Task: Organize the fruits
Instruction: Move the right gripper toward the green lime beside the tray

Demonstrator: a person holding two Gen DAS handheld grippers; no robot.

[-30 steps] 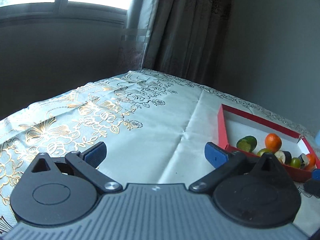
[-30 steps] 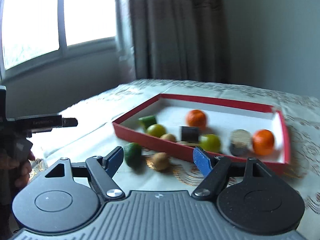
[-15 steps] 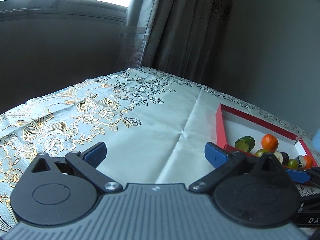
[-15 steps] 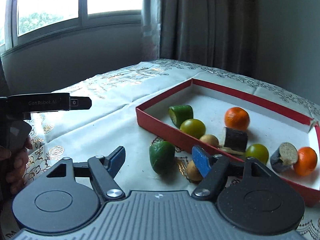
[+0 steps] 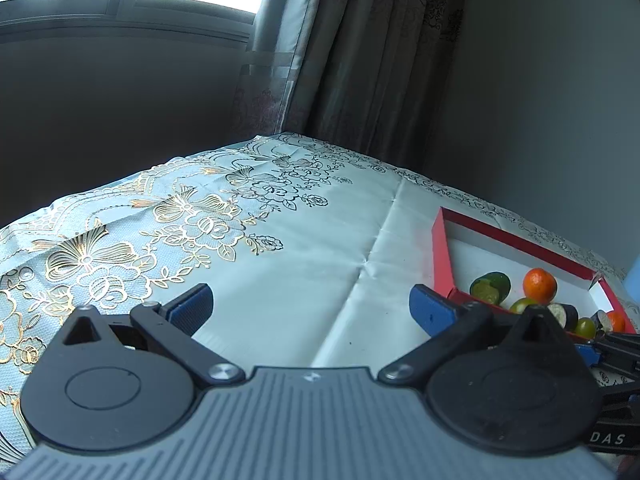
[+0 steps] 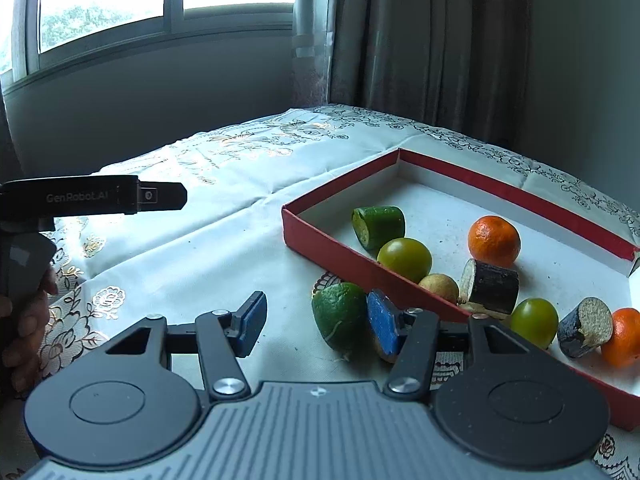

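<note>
Closing right hand-held gripper (image 6: pixel 318 322) — green fruit (image 6: pixel 340 320) between

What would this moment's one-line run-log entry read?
right gripper: jaws just been closing, green fruit between them, not yet gripped | green fruit: on tablecloth beside red box | left gripper: open, empty

Table (image 5: pixel 280 320) draped in pale blue-white cloth (image 6: pixel 224 240) with gold and dark floral print, creased along fold lines. Window (image 6: pixel 120 4) at rear left, grey frame, bright daylight, foliage dimly seen beyond the glass. Sill and wall below the window (image 5: pixel 120 120) in deep shadow. Curtain (image 6: pixel 432 40) hanging at the room corner, grey-brown with faint floral pattern, paler sheer panel (image 5: pixel 276 40) at its window-side edge. Plain grey wall (image 5: pixel 552 100) to the right of the curtain. Lit solely by daylight; floor not seen.
</note>
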